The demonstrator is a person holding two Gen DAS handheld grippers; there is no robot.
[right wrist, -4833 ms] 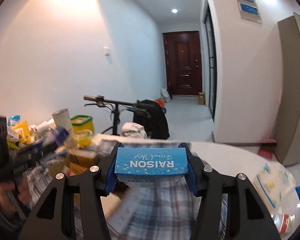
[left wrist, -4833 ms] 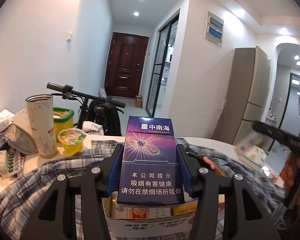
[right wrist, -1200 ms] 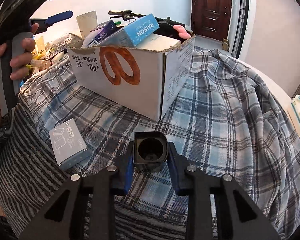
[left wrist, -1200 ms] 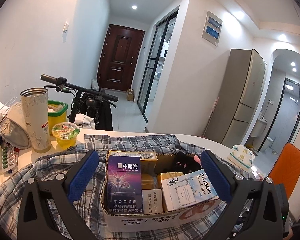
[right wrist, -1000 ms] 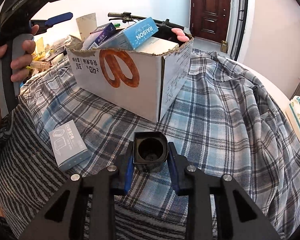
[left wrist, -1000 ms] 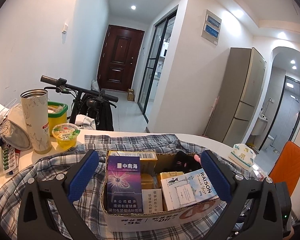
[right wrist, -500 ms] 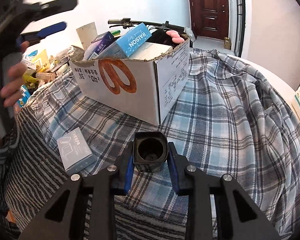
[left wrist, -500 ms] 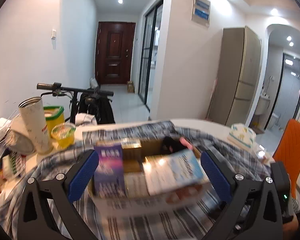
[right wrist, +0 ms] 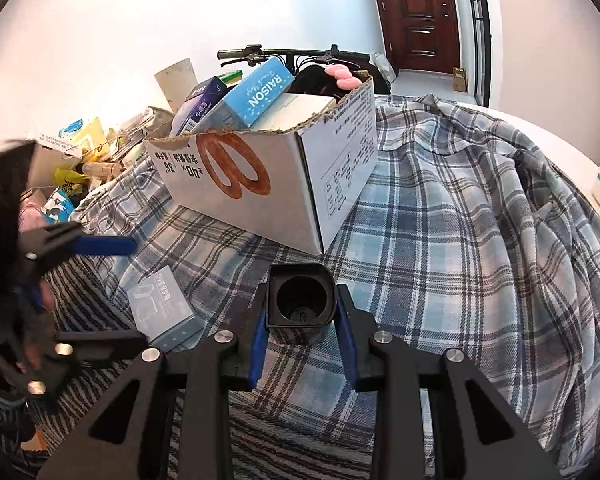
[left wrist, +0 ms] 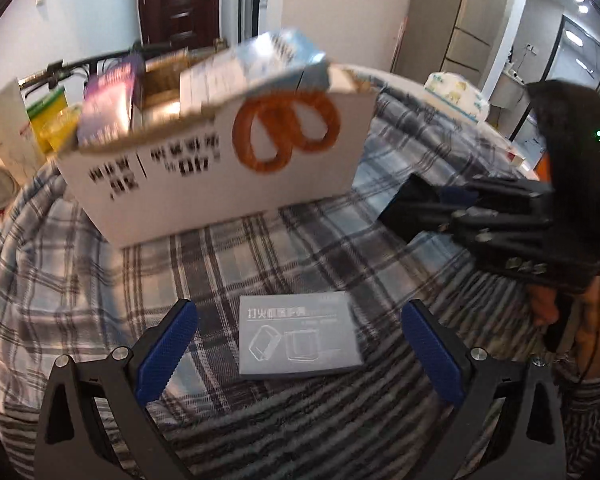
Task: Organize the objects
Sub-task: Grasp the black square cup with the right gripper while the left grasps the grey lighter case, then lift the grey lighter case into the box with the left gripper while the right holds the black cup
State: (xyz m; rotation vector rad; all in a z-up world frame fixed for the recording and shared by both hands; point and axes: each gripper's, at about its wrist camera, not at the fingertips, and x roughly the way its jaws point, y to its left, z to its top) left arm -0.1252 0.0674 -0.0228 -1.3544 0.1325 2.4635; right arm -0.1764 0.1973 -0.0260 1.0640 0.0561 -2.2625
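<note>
Fingers (left wrist: 168, 346) of left gripper (left wrist: 300, 344) straddle grey box (left wrist: 298, 338), untouched.

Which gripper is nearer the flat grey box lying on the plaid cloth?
Left. The left gripper hangs open with the flat grey box between its fingers. The right gripper sits off to the side, shut on a black square cup.
</note>
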